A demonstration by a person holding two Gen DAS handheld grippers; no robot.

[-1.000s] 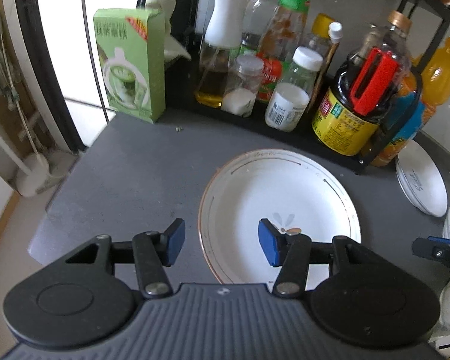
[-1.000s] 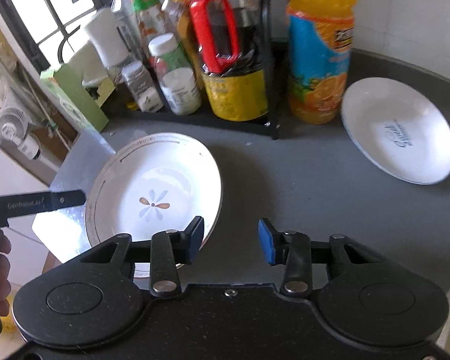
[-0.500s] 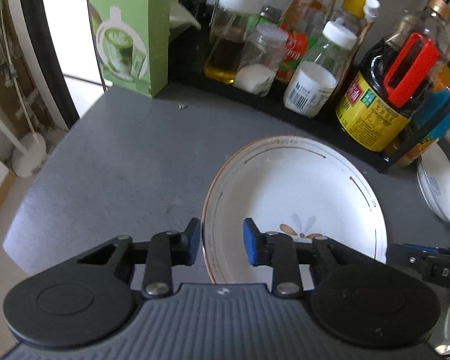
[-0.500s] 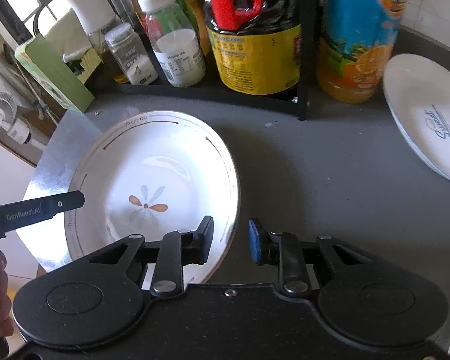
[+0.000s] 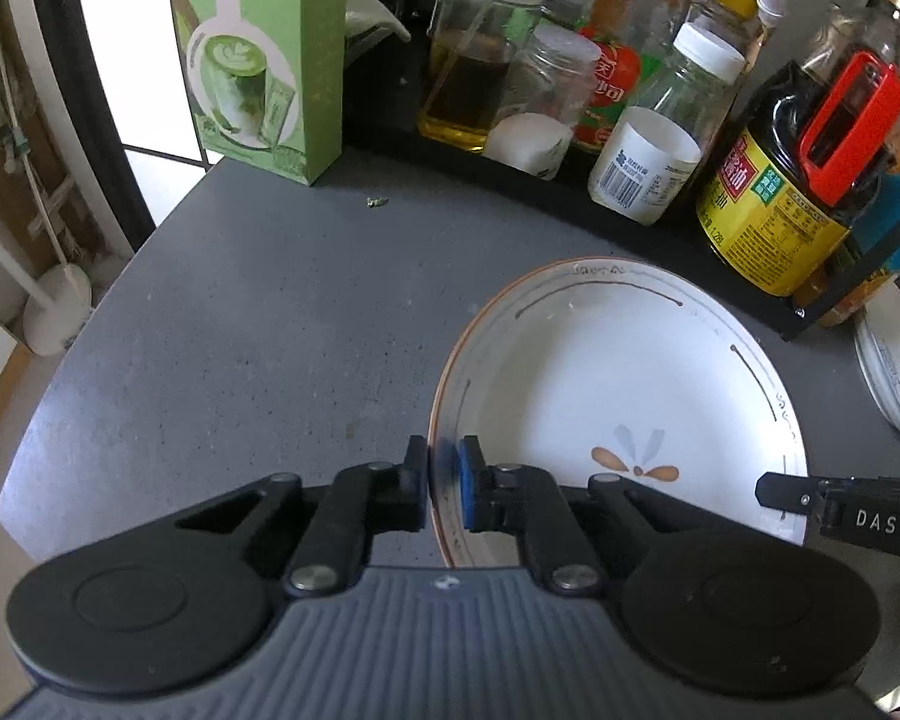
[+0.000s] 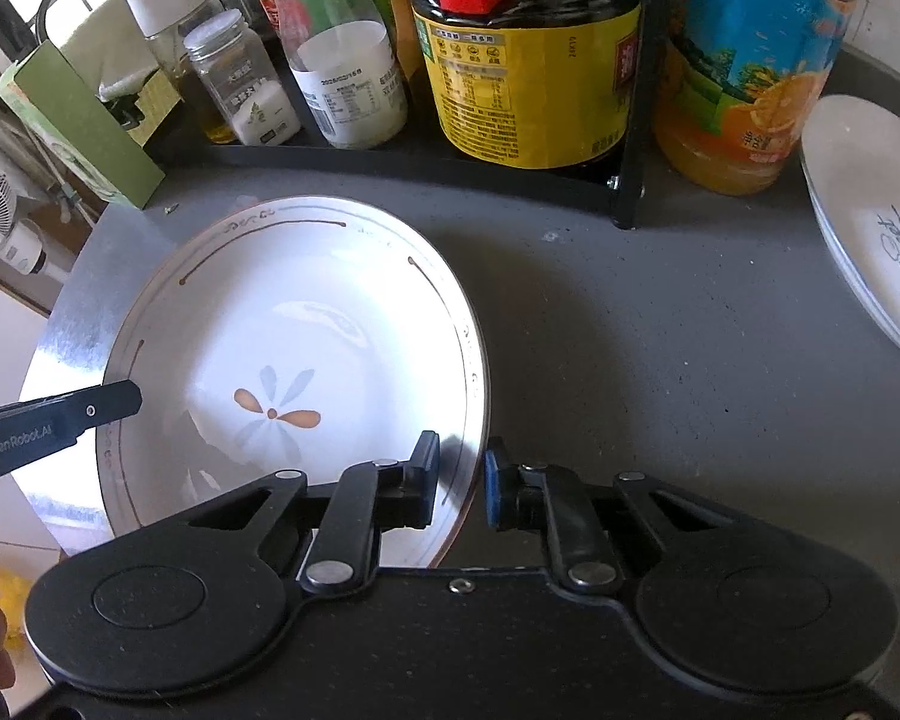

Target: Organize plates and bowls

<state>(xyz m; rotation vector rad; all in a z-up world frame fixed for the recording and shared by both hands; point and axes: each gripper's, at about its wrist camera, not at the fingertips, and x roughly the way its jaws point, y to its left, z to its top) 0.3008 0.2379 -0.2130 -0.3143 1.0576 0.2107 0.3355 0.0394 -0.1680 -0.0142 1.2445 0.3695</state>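
Nearest to us, the left tool (image 5: 443, 483) has just been closing and now clamps the left rim of the flower-pattern plate (image 5: 618, 384), one pad outside the rim and the blue pad inside. A second ago its jaws stood wide, with that rim between them but untouched. The right tool (image 6: 461, 483) has likewise just been closing on the opposite rim; its pads now sit against the rim from either side, so we read it as gripped, though the contact under the rim cannot be seen.

The plate lies flat on the grey bench (image 5: 258, 324), near its front left corner. Both tools have come lower and closer to it than a second ago. With two opposed grips in place, we judge the pickup step complete and the plate ready to lift, probably toward the stacked white plates (image 6: 870, 222) at the far right.

Limits of view:
- The near edge of the plate is hidden behind both tool bodies.
- The white stack is cut off by the frame edge; we cannot count its pieces.
- No bowl can be confirmed.
- Farther back, the black condiment rack (image 5: 570, 174) and the green matcha latte box (image 5: 258, 48) are cropped at the top.
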